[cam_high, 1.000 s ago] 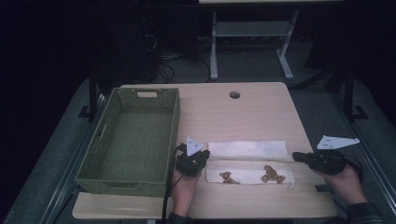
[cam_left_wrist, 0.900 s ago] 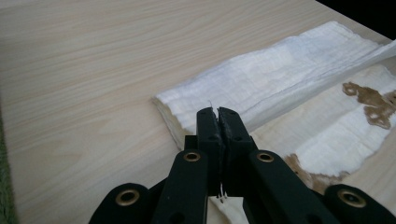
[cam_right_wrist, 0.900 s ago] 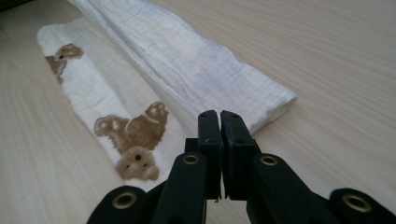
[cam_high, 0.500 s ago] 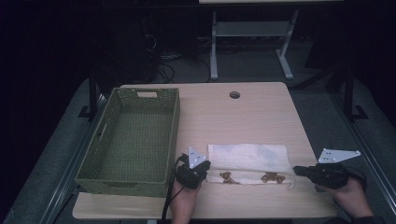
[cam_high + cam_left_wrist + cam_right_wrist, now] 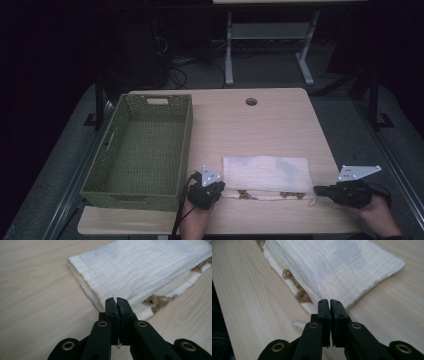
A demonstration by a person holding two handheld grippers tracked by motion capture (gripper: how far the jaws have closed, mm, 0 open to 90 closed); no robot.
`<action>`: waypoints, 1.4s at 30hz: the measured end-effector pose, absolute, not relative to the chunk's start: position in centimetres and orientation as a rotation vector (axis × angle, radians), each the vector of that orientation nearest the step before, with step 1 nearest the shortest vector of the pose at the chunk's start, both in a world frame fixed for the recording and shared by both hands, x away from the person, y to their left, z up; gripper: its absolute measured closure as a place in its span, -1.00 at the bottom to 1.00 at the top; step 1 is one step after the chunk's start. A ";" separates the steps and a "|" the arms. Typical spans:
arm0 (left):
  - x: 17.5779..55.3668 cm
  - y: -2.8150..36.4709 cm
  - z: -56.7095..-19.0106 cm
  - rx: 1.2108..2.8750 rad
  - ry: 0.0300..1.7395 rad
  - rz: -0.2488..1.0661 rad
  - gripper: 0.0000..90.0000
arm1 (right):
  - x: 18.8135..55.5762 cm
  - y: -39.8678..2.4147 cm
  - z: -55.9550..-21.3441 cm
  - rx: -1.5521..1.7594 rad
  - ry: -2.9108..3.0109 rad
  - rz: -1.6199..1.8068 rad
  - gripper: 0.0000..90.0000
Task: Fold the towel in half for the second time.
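Both grippers [image 5: 220, 188] [image 5: 320, 190] have dragged the folded cloth [image 5: 265, 172] toward the near edge.

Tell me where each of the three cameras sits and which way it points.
High view: above the person's side, looking forward and down on the table, basket, cloth; both hands with the left claw and right claw.
Left gripper view: on the left claw, along its shut jaws toward the cloth's corner.
Right gripper view: on the right claw, along its shut jaws toward the opposite corner.
Shared: all show the folded cloth.
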State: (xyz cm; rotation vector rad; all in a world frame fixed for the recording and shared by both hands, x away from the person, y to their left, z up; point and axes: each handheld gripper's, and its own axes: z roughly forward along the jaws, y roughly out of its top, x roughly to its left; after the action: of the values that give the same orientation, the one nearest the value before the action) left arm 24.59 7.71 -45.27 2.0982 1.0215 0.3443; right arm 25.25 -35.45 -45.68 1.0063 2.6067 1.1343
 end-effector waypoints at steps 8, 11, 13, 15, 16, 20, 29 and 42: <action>24.6 7.3 -45.7 2.161 1.004 0.328 0.83 | 25.3 -35.3 -46.1 1.005 2.666 1.103 0.66; 24.8 7.2 -44.9 2.145 0.997 0.339 0.64 | 25.3 -35.3 -45.4 0.991 2.637 1.149 0.54; 25.2 7.1 -44.5 2.143 0.992 0.351 0.56 | 25.5 -35.2 -44.8 0.982 2.607 1.171 0.51; 25.8 6.8 -44.2 2.139 0.992 0.350 0.48 | 25.8 -35.0 -44.5 0.991 2.578 1.156 0.51; 26.1 6.7 -44.1 2.146 0.984 0.351 0.45 | 26.2 -34.9 -44.4 0.995 2.570 1.147 0.52; 28.0 6.1 -43.9 2.142 0.987 0.380 0.36 | 27.7 -34.6 -44.3 1.020 2.532 1.129 0.55; 33.0 5.4 -43.9 2.170 1.008 0.414 0.35 | 32.0 -34.4 -44.1 1.066 2.472 1.126 0.62; 36.1 5.9 -45.2 2.178 1.033 0.395 0.31 | 36.3 -34.5 -46.4 1.158 2.519 1.049 0.63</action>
State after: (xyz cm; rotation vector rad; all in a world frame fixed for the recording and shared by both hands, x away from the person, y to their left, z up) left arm 36.09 5.91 -45.17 2.1776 1.0333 0.3947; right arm 36.33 -34.53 -46.44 1.1580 2.5186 1.0490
